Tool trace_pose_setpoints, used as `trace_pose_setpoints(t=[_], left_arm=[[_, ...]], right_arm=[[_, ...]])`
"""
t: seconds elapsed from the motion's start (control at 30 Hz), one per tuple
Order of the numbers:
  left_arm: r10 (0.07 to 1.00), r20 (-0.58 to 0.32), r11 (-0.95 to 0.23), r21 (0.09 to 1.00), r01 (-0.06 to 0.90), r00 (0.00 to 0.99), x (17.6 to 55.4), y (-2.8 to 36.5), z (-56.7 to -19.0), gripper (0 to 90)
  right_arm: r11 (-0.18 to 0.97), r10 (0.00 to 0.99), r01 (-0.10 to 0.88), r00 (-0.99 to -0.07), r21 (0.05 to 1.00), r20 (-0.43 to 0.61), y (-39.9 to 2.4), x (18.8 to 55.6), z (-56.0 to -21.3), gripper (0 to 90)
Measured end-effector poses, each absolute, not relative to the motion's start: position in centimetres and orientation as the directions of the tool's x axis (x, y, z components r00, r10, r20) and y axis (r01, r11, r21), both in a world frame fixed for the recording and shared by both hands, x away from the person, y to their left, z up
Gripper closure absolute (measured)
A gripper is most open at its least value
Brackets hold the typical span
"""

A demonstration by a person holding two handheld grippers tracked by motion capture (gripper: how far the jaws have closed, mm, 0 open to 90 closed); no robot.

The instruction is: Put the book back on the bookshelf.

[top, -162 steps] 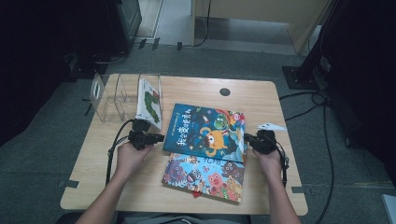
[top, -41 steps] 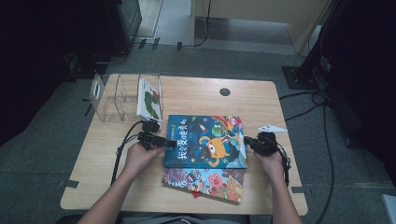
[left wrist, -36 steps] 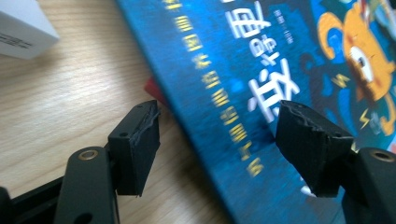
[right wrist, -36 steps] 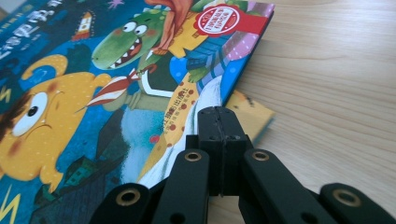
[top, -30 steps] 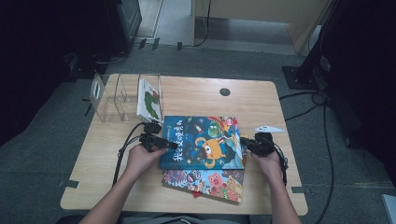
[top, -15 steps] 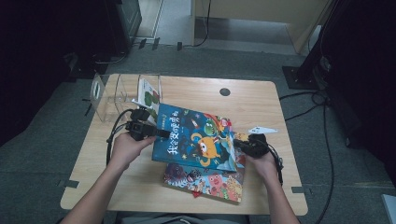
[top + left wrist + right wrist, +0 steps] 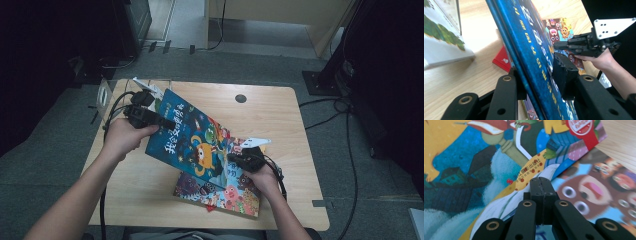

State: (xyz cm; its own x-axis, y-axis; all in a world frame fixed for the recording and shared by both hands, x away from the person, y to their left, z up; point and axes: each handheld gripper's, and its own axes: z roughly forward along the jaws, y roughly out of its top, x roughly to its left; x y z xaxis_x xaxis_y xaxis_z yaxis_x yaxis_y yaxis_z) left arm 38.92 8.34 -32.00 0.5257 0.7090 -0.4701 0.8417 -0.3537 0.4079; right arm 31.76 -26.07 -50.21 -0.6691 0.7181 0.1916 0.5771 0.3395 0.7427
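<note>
Two tools: left tool [image 7: 537, 75] closing, clamps glossy blue book [image 7: 192, 137]; right tool [image 7: 541, 185] shut, seemingly empty.

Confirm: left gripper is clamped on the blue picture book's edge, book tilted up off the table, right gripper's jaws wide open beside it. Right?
Not quite. The right gripper has its jaws shut, pads pressed together with nothing between them, as the right gripper view shows. The rest holds: the left gripper clamps the blue picture book by its edge, and it tilts up off the table.
</note>
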Motion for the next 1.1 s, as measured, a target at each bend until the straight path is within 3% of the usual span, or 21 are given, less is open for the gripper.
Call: trace_pose_setpoints(t=[0.23,0.4,0.47,0.8,1.1], left_arm=[[0.729,-0.412,-0.427,0.349,0.834,0.546,39.8,7.4,-30.0,67.8],[0.702,-0.462,-0.446,0.306,0.841,0.541,40.8,7.1,-29.4,73.3],[0.696,-0.472,-0.459,0.288,0.841,0.542,41.2,7.0,-29.1,75.2],[0.701,-0.453,-0.493,0.251,0.833,0.551,41.7,7.0,-27.0,81.1],[0.701,-0.439,-0.511,0.241,0.825,0.562,40.8,8.4,-25.7,83.5]], right_arm=[[0.375,0.687,0.549,-0.706,0.747,0.173,-24.4,31.8,-50.2,90.0],[0.401,0.665,0.522,-0.731,0.753,0.153,-23.5,31.9,-50.2,90.0],[0.402,0.659,0.521,-0.735,0.753,0.157,-23.5,31.9,-50.2,83.6],[0.356,0.701,0.575,-0.686,0.737,0.197,-26.4,32.6,-49.2,75.6],[0.335,0.714,0.583,-0.669,0.74,0.205,-27.5,32.8,-49.1,75.0]])
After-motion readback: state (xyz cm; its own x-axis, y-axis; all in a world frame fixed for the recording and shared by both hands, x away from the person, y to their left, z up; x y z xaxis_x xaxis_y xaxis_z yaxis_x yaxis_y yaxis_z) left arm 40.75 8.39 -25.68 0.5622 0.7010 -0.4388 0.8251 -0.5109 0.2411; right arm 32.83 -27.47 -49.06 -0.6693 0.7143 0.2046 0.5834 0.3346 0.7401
